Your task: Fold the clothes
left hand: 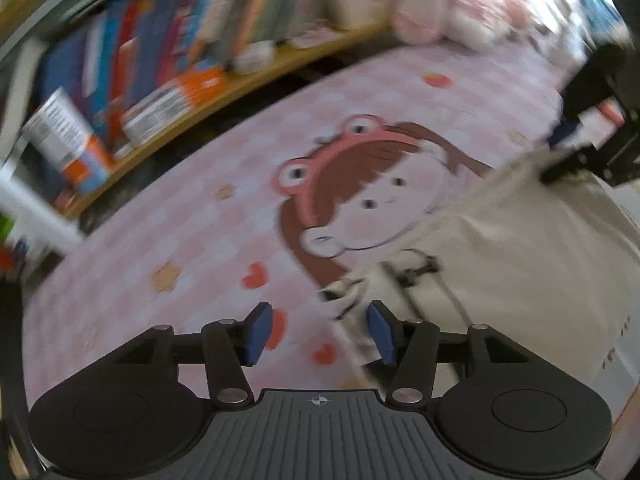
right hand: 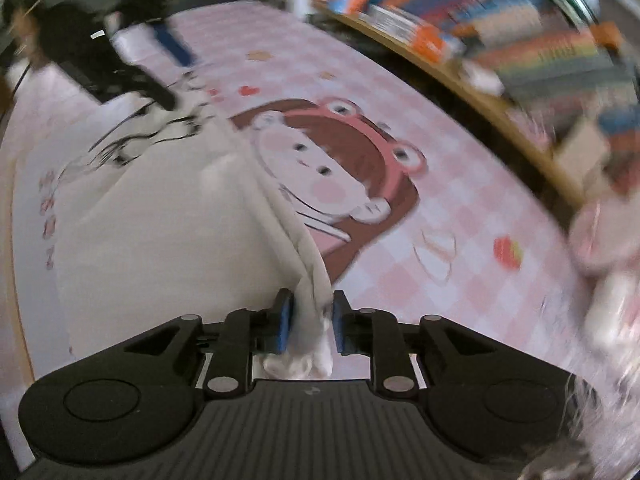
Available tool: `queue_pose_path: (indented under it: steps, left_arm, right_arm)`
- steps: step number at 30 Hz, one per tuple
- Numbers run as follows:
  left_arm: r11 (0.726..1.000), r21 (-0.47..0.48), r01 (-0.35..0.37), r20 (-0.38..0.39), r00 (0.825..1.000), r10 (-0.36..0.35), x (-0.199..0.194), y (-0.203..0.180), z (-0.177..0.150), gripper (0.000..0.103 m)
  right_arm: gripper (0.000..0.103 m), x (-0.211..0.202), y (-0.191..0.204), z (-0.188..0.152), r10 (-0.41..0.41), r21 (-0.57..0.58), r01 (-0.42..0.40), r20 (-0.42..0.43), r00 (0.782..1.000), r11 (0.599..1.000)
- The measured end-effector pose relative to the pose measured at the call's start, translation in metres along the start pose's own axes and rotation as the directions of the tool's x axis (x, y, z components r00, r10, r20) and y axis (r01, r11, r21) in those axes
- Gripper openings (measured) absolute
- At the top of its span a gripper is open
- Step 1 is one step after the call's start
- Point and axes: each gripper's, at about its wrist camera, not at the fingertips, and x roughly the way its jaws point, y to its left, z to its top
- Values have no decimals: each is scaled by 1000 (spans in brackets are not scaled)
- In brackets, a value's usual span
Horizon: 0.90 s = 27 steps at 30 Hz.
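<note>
Two grippers — left gripper (left hand: 320, 330) gaping, empty; right gripper (right hand: 310, 320) pinching white garment (right hand: 168, 216) edge.

Your left gripper (left hand: 320, 332) hangs with jaws apart over the pink checked cartoon blanket (left hand: 200, 216); the white garment (left hand: 520, 264) lies just right, its edge by the right pad.

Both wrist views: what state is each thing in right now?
left gripper: open, nothing between the pads.
right gripper: jaws narrow, a bunched fold of cloth between the pads.
white garment: partly folded, lying on the bedsheet.
pink checked bedsheet: spread flat.
books: standing on the shelf.
</note>
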Motion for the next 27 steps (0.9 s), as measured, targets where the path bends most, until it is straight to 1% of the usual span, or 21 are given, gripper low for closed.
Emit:
queue_pose_path:
  steps: [1,3,4,5,7,8,10,12,13,14,16,17,18,19,21,22,23,24,25,26,27]
  left_arm:
    - [998,-64,6,16,1000,-5,-4,8,-5,53]
    - [981,-192,22,49,999,-12,-11,24,-15,52]
    - [964,-260,50,75,997,-32,-15,29,-21,51]
    - [939,-330,98,109,992,-65,-17,33,-29,49]
    - [874,-449,187,180,977,-117,-19,35,-47,48]
    - [847,-488,212,208,970,-123,-19,34,-56,48]
    - [792,-557,249,255,959,-122,-17,31,-71,48]
    - [737,-609,292,294,947,-132,-13,30,-83,48]
    - [714,-625,315,310,940,-143,-11,30,-87,48]
    - [700,-631,335,322,934,-157,-8,31,-90,48]
    - [684,-630,368,340,922,-183,-3,33,-92,48]
    - [678,-630,379,343,919,-194,2,35,-92,48]
    - [672,-630,389,345,916,-206,6,37,-91,48]
    - [666,-636,390,345,916,-207,10,39,-90,47]
    - [648,-654,389,346,916,-201,16,41,-89,42]
    - [628,-662,409,362,908,-209,16,43,-88,35]
    - [608,-663,437,383,896,-226,16,44,-88,29]
    - [595,-653,468,403,880,-250,15,44,-87,25]
    - [585,-640,499,421,864,-277,15,44,-85,17]
    - [572,-636,518,432,853,-293,15,45,-83,6]
    - [558,-637,532,439,845,-305,17,45,-82,5]
  right_arm:
    - [21,1,-8,-4,-6,61,6,7,1000,998]
    - [21,1,-22,-13,-60,164,59,3,998,985]
    - [20,-1,-28,-18,-96,213,95,-5,995,972]
    - [20,-5,-32,-23,-123,261,120,-4,992,958]
    - [20,-21,-37,-33,-117,382,86,58,991,920]
    - [20,-28,-36,-39,-96,446,46,90,991,894]
    - [20,-41,-33,-50,-53,563,-45,157,986,826]
    - [26,-50,-20,-59,-33,639,-97,189,981,763]
    - [26,-52,-12,-61,-27,666,-111,193,981,737]
    - [28,-51,-2,-62,-31,687,-110,189,982,718]
    - [28,-49,17,-66,-40,726,-103,177,983,680]
    - [25,-46,24,-66,-62,740,-75,157,986,669]
    - [13,-43,30,-67,-88,751,-43,133,987,659]
    - [11,-41,37,-67,-113,761,-10,109,988,649]
    - [10,-38,44,-69,-156,779,34,82,984,626]
    - [10,-36,47,-68,-171,784,51,72,983,619]
    - [10,-35,51,-66,-186,778,68,63,981,624]
    - [10,-34,54,-65,-206,762,96,50,977,640]
    - [10,-33,57,-62,-223,746,121,38,974,655]
    - [10,-32,60,-60,-236,734,139,29,971,664]
    - [10,-33,63,-60,-251,725,158,22,968,671]
